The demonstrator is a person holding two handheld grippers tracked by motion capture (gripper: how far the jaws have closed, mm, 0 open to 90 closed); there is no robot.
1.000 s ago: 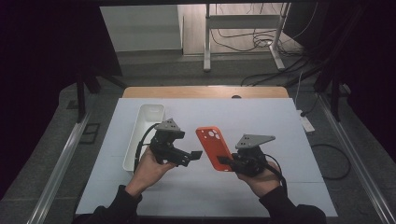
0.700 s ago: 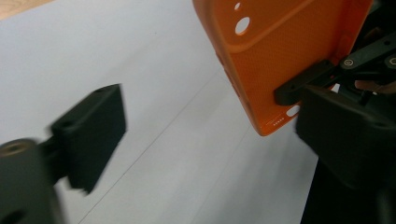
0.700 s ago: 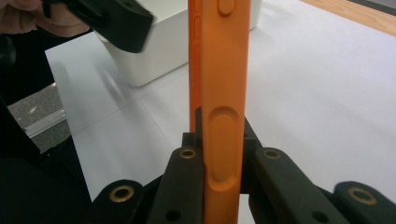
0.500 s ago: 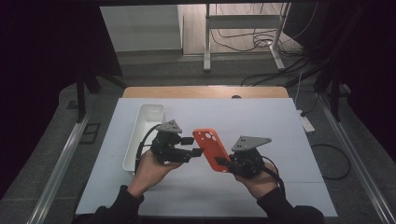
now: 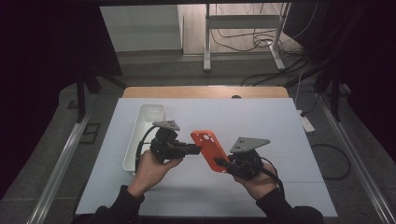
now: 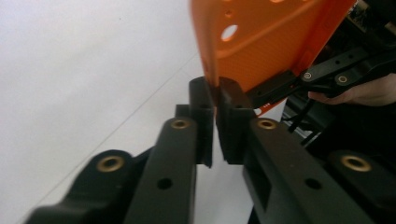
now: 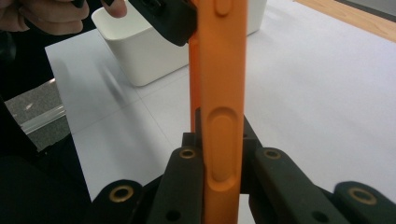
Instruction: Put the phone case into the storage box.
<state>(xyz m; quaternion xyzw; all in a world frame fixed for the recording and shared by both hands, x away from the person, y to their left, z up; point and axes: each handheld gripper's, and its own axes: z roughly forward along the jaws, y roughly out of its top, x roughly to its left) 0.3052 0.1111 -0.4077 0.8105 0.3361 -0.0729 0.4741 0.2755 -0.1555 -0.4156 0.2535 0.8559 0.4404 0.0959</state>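
An orange phone case (image 5: 209,147) hangs tilted above the white table top (image 5: 285,126), held between both grippers. My left gripper (image 5: 197,149) comes in from the left; its jaws have just been closing and now pinch the case's left edge. In the left gripper view the pads (image 6: 233,100) press on the thin rim of the case (image 6: 261,42). My right gripper (image 5: 223,164) is shut on the case's lower right end. In the right gripper view the case (image 7: 219,70) stands edge-on between its jaws (image 7: 219,135), side button facing the camera.
A long white bin (image 5: 140,135) lies on the table just left of my left hand, and in the right gripper view the bin (image 7: 140,51) sits behind the case. A wooden desk edge (image 5: 205,92) runs along the back. Cables and a metal stand lie on the floor beyond.
My left gripper has swung right to the case, and its open jaws have shut on the case's edge. The right gripper has raised the case slightly toward the left.
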